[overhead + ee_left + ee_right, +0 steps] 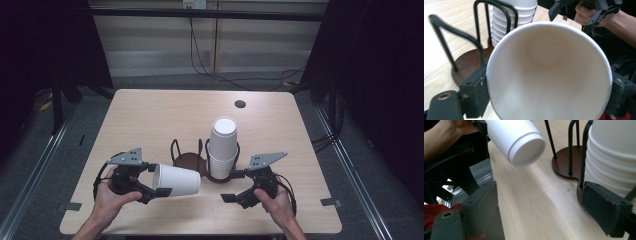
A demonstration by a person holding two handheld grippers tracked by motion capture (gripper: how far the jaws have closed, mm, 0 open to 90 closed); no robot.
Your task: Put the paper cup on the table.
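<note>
Holding a white cup (176, 180) on its side, the left tool (157, 181) is kept low over the table (150, 120).

The cup is clamped near its rim between the left jaws, its base turned toward the cup stack (222, 148). The stack is seated in the right bay of a dark wire holder (189, 160); the left bay is seen bare. The right tool (233, 186) is held wide with nothing gripped, just beside the stack.

The tabletop (150, 115) is evenly lit from above while its surroundings are left dark. Soft shadows are cast. Slight blur is seen on the white cup (517, 141) in the right gripper view.
</note>
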